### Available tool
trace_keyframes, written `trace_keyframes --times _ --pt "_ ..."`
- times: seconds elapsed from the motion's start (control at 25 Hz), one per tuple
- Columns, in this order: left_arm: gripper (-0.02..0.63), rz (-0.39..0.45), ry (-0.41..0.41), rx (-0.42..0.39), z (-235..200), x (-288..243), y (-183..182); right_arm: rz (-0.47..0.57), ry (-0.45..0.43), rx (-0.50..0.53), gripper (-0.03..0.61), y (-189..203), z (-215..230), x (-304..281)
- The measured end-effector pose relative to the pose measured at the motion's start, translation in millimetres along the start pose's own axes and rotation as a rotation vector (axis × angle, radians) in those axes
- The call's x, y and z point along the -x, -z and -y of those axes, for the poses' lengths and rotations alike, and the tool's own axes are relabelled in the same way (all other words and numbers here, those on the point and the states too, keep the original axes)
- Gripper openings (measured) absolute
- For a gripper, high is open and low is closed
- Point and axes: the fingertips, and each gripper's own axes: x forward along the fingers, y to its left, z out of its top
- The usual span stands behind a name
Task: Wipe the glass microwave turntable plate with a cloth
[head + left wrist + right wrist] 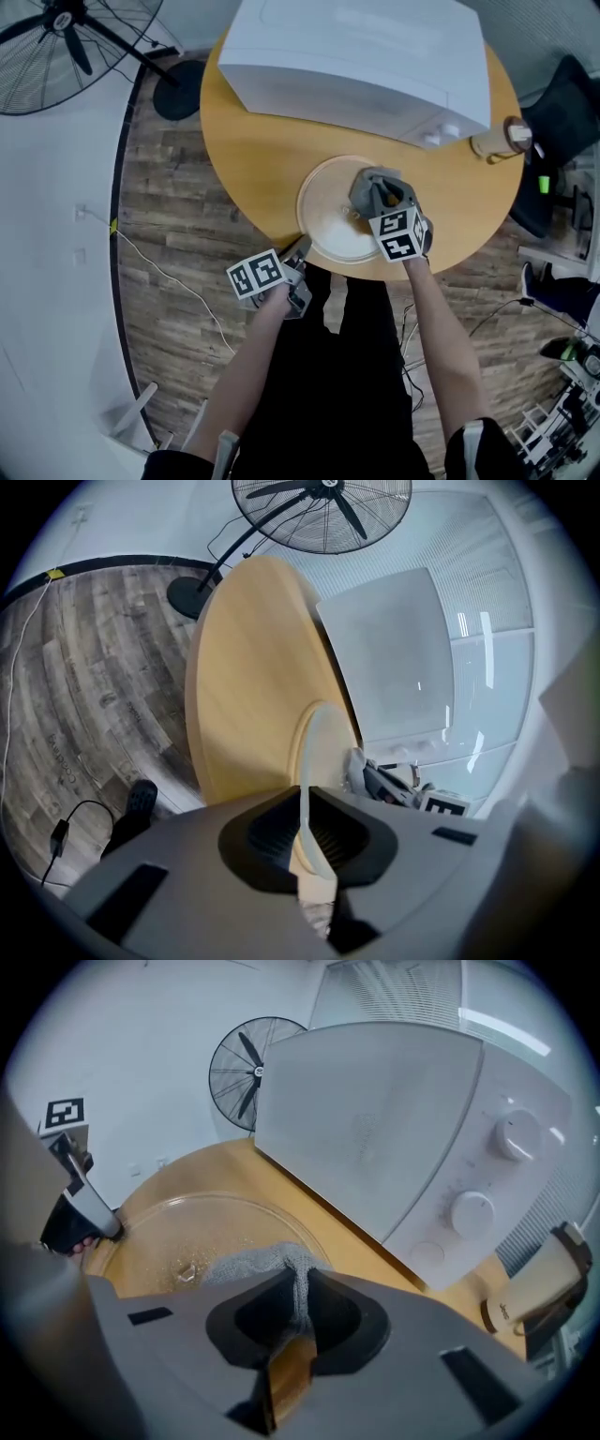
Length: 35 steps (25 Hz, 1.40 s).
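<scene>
The glass turntable plate (323, 220) lies on the round wooden table (244, 159), near its edge at 6 o'clock, in front of the white microwave (366, 56). The left gripper (302, 247) pinches the plate's rim at about 8 o'clock. I judge that this grip is there to keep the plate from sliding or turning under the wiping. The right gripper (377, 190) is pressed together on a grey cloth (368, 183) and holds it down on the glass at about 2 o'clock from the plate's middle (the steep angle lets the bunched cloth meet the surface). The left gripper view shows the thin rim edge-on between the pads (272, 832), which the head view hides. Only the right gripper view shows small specks (183, 1269) on the glass, at 9 o'clock of the cloth.
</scene>
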Motion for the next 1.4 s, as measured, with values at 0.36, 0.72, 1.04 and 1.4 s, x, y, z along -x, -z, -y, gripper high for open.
trace_keyframes --times 0.36,0.72,1.04,1.4 --pt "0.025 0.002 0.005 0.029 -2.2 2.4 -1.9 0.072 0.001 -0.172 0.049 -2.0 0.3 75.9" --pt "0.025 -0.001 0.011 0.074 -1.3 -1.0 0.8 0.176 0.017 -0.276 0.049 -8.7 4.5 131.0" --pt "0.072 0.081 -0.030 0.134 0.1 3.4 2.1 0.246 -0.029 -0.315 0.048 -9.9 16.0 164.0" --pt "0.071 0.283 -0.116 0.078 18.6 37.7 11.0 0.358 -0.127 -0.272 0.048 -17.9 34.3 205.4"
